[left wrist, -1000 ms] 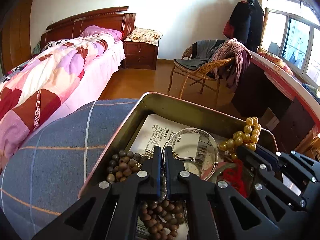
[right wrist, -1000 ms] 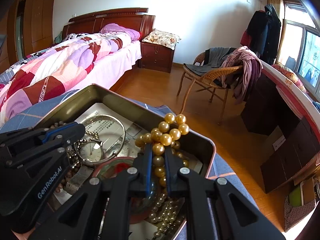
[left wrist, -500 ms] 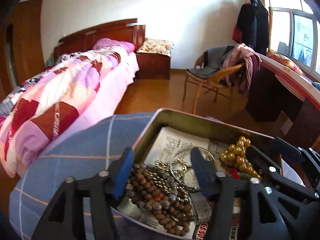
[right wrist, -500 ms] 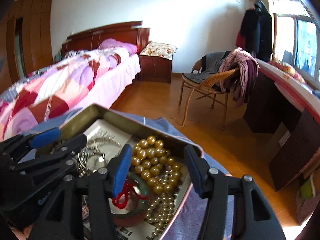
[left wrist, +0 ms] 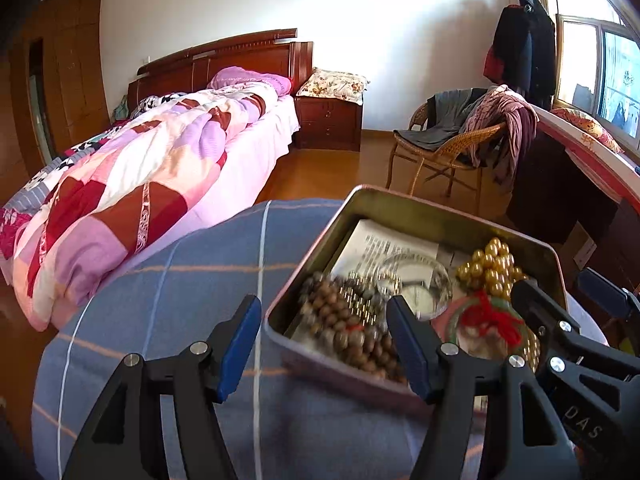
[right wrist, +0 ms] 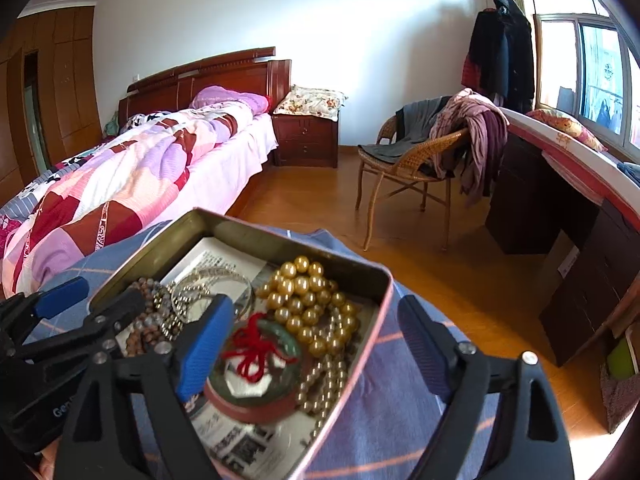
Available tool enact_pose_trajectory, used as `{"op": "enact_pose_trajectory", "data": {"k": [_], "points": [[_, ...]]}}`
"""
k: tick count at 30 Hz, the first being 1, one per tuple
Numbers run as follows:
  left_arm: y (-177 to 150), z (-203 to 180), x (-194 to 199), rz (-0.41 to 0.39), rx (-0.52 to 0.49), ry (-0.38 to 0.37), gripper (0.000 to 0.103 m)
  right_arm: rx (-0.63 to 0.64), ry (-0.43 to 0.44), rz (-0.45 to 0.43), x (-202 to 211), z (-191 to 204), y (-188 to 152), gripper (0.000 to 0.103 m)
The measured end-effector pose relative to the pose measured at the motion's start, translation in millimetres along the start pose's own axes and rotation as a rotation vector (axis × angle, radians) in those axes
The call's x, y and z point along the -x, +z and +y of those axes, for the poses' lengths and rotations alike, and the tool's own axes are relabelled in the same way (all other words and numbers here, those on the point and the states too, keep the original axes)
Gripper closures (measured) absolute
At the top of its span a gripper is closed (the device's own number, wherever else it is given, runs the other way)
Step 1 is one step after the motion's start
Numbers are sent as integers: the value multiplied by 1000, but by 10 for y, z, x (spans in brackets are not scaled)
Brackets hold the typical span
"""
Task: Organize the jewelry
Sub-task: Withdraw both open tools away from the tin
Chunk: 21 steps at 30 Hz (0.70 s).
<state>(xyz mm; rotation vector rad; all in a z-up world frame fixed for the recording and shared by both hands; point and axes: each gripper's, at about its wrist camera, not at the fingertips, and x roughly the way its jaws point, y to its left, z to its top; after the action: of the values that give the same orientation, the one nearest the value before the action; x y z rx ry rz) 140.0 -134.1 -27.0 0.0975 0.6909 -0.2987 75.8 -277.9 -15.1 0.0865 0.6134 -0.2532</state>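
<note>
An open metal tin [left wrist: 420, 208] [right wrist: 248, 226] lined with printed paper sits on a blue checked cloth [left wrist: 180, 300]. In it lie a brown wooden bead strand [left wrist: 348, 320] [right wrist: 140, 332], a gold bead strand [left wrist: 492, 268] [right wrist: 304, 296], a silver bangle with a watch [left wrist: 420, 288] [right wrist: 216, 280] and a green bangle with red cord [left wrist: 484, 316] [right wrist: 256, 344]. My left gripper [left wrist: 324, 346] hangs over the tin's near left corner, jaws opening, holding nothing. My right gripper [right wrist: 314, 344] hovers over the tin's right half, jaws opening, also without anything in them.
A bed with a patchwork quilt [left wrist: 140, 184] runs along the left. A wooden nightstand [right wrist: 306, 140] stands by the far wall. A wicker chair draped with clothes [right wrist: 420, 160] and a dark desk [right wrist: 560, 208] stand on the wooden floor at the right.
Both grippers were shut, the left on the brown beads, the right on the gold beads. Both have opened, the strands now lie in the tin, and both grippers have drawn back and up.
</note>
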Motion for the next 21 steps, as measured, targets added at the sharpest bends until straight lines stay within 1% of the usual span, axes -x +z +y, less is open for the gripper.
{"op": "enact_pose_trajectory", "data": {"k": [4, 7, 10, 15, 19, 21], "points": [[-143, 9, 146, 12, -15, 1, 38, -11, -4, 16, 108, 0, -74, 15], [-232, 34, 280, 15, -20, 7, 37, -22, -5, 21, 230, 0, -147, 8], [-313, 67, 420, 19, -23, 16, 37, -27, -13, 25, 368, 6, -220, 7], [-462, 139, 740, -5, -24, 29, 37, -39, -35, 20, 668, 25, -365, 6], [-604, 191, 1003, -23, -24, 32, 36, -23, -53, 8, 919, 66, -445, 5], [-695, 211, 1141, -32, -20, 33, 34, -15, -59, -1, 1040, 94, -474, 3]]}}
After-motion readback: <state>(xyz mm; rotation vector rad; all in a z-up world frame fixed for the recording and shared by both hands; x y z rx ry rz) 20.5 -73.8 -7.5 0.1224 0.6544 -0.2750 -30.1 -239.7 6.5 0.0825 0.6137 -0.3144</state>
